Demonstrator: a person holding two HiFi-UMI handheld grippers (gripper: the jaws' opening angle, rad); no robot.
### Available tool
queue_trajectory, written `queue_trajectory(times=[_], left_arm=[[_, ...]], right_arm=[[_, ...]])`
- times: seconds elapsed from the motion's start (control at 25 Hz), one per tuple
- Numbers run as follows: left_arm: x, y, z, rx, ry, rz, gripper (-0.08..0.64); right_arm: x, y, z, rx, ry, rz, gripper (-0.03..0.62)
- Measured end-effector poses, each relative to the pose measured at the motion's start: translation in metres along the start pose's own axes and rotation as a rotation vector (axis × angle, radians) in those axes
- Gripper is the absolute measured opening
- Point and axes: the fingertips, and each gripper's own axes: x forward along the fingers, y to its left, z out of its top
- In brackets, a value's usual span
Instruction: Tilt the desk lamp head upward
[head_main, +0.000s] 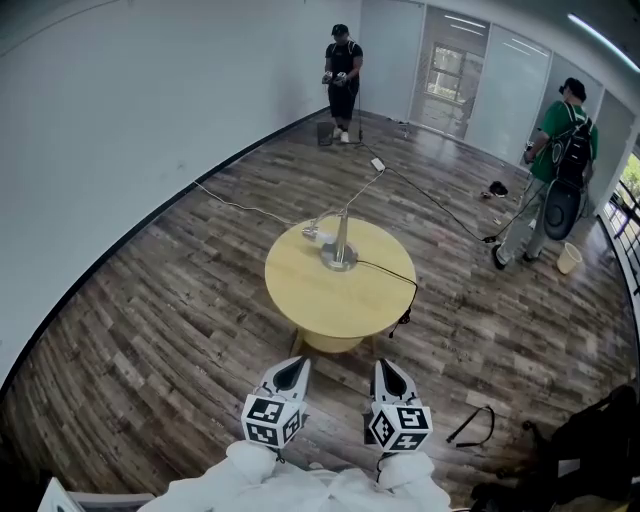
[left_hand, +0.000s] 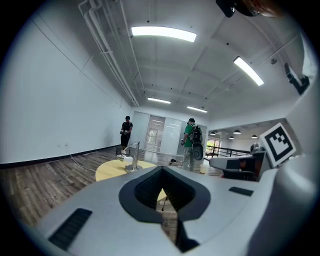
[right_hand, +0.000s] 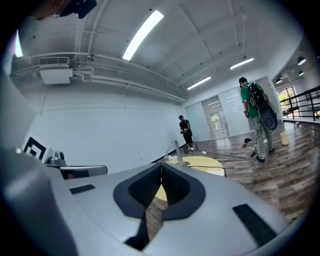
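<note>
Left gripper (head_main: 296, 365) and right gripper (head_main: 389, 367): jaws pinched together, nothing in them, well short of the round tabletop (head_main: 330, 300). The desk lamp (head_main: 341, 245) stands toward its far side, lamp head (head_main: 312, 234) low. I'd step in, steady the base, then lift the head gently.

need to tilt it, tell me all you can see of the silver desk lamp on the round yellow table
The silver desk lamp stands upright toward the far side of the round yellow table: round metallic base, tapered post, pale head hanging low at its left. A black cord leaves the base rightward.
</note>
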Motion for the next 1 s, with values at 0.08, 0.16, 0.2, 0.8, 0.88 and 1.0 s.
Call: queue_trajectory(times=[0.08, 0.16, 0.2, 0.8, 0.88, 1.0], left_arm=[[0.007, 0.004, 0.0, -0.001, 0.004, 0.003, 0.002], [0.012, 0.007, -0.001, -0.001, 0.01, 0.004, 0.002], [0.015, 0.008, -0.001, -0.001, 0.013, 0.004, 0.002], [0.091, 0.033, 0.013, 0.006, 0.019, -0.041, 0.002], [0.102, 0.041, 0.016, 0.007, 0.02, -0.045, 0.002], [0.117, 0.055, 0.022, 0.004, 0.026, -0.042, 0.002]], right_arm=[[0.008, -0.002, -0.001, 0.003, 0.007, 0.004, 0.012], [0.015, -0.003, -0.002, 0.005, 0.014, 0.009, 0.014], [0.017, -0.005, -0.003, 0.008, 0.017, 0.009, 0.012], [0.082, -0.043, 0.011, 0.006, 0.015, -0.039, 0.014], [0.096, -0.046, 0.015, 0.007, 0.01, -0.041, 0.012], [0.116, -0.047, 0.02, 0.009, 0.012, -0.042, 0.012]])
